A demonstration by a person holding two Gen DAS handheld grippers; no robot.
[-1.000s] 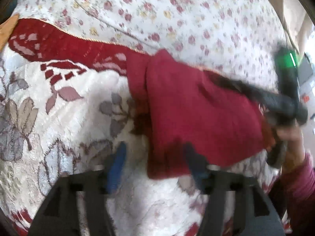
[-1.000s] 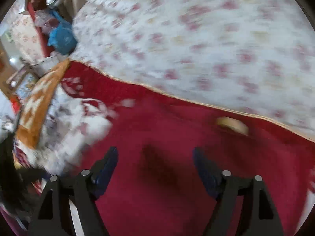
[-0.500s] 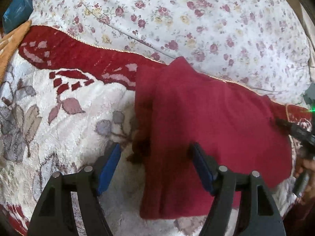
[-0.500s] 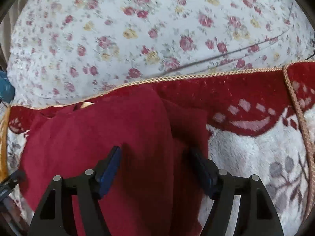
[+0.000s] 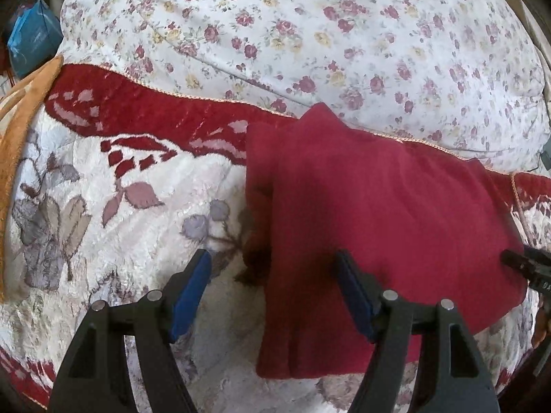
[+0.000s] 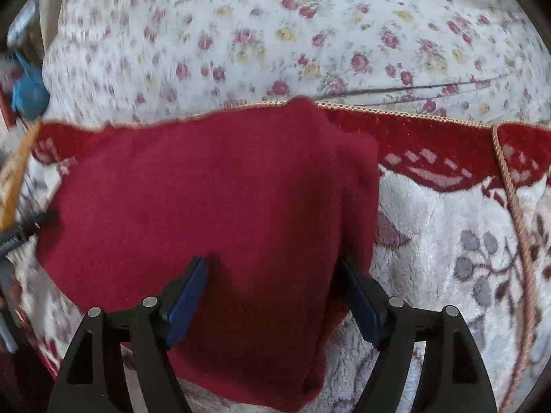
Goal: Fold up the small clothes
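A dark red knitted garment (image 5: 378, 220) lies folded on a white plush blanket (image 5: 113, 241) with a red border; it also shows in the right wrist view (image 6: 206, 213). My left gripper (image 5: 273, 275) is open and empty above the garment's left edge. My right gripper (image 6: 272, 280) is open and empty above the garment's right part. The right gripper's tip (image 5: 523, 265) shows at the garment's right edge in the left wrist view. The left gripper's tip (image 6: 24, 230) shows at the garment's left edge in the right wrist view.
A flowered white quilt (image 5: 310, 34) lies behind the blanket. An orange blanket edge (image 5: 20, 103) lies at the left. A blue bag (image 5: 31, 38) sits beyond the bed at the far left. A braided cord (image 6: 516, 213) trims the blanket on the right.
Both grippers have pulled back from the garment and stayed open. The right gripper swung away from the middle to the garment's right edge. The garment now lies folded and still.
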